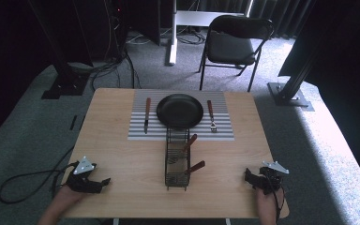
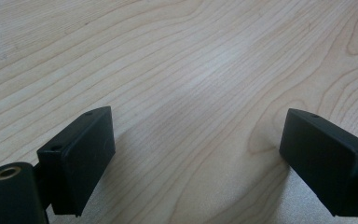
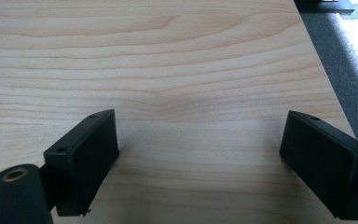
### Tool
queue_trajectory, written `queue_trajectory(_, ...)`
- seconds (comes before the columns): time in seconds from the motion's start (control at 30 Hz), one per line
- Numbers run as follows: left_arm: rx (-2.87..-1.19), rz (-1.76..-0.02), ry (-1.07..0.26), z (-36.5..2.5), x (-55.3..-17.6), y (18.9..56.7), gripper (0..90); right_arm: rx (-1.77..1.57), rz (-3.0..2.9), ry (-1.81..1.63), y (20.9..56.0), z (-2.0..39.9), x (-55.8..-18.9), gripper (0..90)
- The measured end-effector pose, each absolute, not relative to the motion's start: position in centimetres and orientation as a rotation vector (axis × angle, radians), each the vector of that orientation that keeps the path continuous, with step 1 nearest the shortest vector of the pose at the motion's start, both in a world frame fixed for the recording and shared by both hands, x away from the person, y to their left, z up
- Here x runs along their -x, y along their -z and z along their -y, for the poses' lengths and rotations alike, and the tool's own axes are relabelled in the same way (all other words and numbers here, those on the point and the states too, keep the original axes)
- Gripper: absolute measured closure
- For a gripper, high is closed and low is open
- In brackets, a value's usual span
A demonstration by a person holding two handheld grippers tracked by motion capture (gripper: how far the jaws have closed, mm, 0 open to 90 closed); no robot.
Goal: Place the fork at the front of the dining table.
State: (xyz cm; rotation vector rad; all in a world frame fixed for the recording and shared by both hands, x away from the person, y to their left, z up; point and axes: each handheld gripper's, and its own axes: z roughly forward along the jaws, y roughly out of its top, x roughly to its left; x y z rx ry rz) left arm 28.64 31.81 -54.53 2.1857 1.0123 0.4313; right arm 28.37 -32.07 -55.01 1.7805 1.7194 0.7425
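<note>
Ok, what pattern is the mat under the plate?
Thin grey and white stripes on the mat, clearest in the high view, beneath the black plate.

wire rack (image 1: 176, 161): dark, narrow, long axis running front to back at table centre, far end touching the striped mat. two brown-handled utensils (image 1: 195, 167) stand tilted in it, handles leaning right, one nearer, one farther back.

A pale wood grain is shown by the table (image 1: 122, 154). On it, a mat (image 1: 138, 126) is striped grey and white, and a black plate (image 1: 180, 111) is set upon the mat. Beside the plate, brown handles are borne by the knife (image 1: 146, 115) and fork (image 1: 211, 115). Nearer than the mat, a dark wire rack (image 1: 177, 159) is seen. Both grippers (image 1: 90, 183) (image 1: 258, 180) are black.
</note>
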Motion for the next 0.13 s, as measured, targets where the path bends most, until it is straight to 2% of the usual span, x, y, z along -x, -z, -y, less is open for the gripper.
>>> queue_trajectory(0.13, -2.186, -1.013, -0.432, -31.81, -28.66, 54.52, 10.1, -1.782, -1.719, -0.743, 54.99, 32.06, -28.39, 10.5)
